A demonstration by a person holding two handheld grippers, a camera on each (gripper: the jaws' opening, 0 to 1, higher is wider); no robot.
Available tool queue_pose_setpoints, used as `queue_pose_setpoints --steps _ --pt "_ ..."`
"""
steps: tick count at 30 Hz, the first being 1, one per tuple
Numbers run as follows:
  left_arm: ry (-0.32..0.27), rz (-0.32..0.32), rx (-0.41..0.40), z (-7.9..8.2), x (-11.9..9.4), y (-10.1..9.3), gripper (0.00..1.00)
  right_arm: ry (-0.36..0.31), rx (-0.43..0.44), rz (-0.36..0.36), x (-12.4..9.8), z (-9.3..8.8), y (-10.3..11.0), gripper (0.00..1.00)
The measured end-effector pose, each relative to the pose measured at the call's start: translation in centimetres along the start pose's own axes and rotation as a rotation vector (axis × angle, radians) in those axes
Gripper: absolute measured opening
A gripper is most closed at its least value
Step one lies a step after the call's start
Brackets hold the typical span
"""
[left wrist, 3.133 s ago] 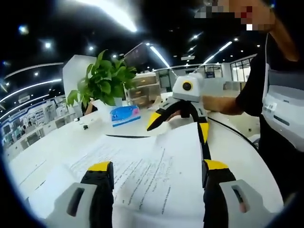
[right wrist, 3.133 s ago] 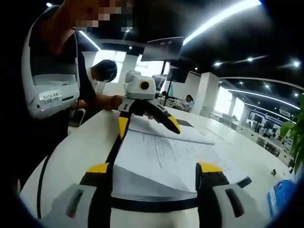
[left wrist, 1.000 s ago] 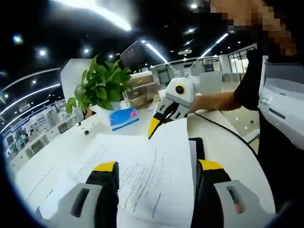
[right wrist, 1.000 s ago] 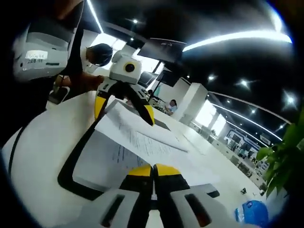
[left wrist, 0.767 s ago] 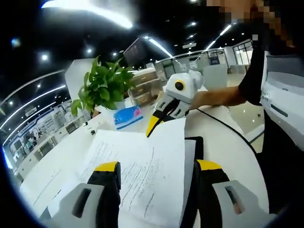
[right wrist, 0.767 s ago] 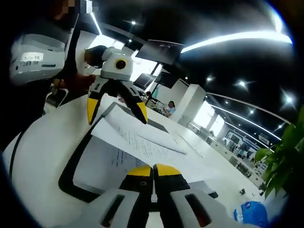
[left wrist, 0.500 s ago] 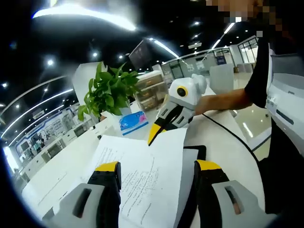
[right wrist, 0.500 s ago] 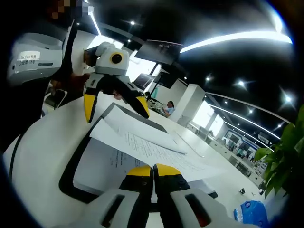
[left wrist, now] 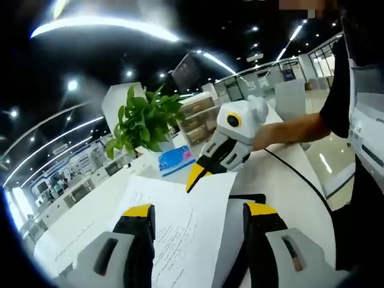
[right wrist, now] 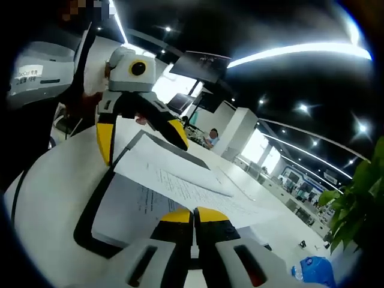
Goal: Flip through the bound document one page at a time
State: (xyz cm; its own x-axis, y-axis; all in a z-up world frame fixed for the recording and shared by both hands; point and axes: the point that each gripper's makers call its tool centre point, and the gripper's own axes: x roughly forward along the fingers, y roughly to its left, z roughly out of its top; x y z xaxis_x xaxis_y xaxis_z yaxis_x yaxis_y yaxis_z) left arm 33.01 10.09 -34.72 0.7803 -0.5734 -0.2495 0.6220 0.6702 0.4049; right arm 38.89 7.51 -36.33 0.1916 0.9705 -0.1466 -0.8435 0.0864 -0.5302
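— So why is the right gripper pinching that page at its edge?

— Likely because it is turning one sheet alone. Its jaws are closed together on the sheet's near edge, and the sheet is arching up off the document, which is lying flat on the white table in its dark binder.

— And the left gripper?

— It is hovering at the far end of the document with its jaws spread wide, gripping nothing. I judge it is waiting there to receive or steady the page, or to hold down the stack, though from this angle I cannot tell whether a tip is touching paper.

— Does its own view help?

— Somewhat. The raised page is lying between its open jaws, and the right gripper is showing with its yellow tip at the sheet's corner, a person's arm behind it.

— What else is sitting nearby?

— A plant and a blue packet are standing well apart from the document, out of the page's swing.
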Motion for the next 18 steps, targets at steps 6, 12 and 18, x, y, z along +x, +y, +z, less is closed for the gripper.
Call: queue_pose_setpoints --steps 6,12,18 --pt "0.049 0.042 0.094 -0.6 0.6 -0.1 0.57 -0.007 -0.003 -0.006 -0.1 0.2 -0.1 0.04" --pt "0.108 0.084 0.190 -1.2 1.1 0.2 0.50 -0.011 -0.005 -0.012 -0.2 0.3 -0.2 0.04" --pt "0.150 0.110 0.238 -1.6 1.0 0.6 0.38 -0.020 -0.012 -0.016 -0.2 0.5 -0.3 0.04"
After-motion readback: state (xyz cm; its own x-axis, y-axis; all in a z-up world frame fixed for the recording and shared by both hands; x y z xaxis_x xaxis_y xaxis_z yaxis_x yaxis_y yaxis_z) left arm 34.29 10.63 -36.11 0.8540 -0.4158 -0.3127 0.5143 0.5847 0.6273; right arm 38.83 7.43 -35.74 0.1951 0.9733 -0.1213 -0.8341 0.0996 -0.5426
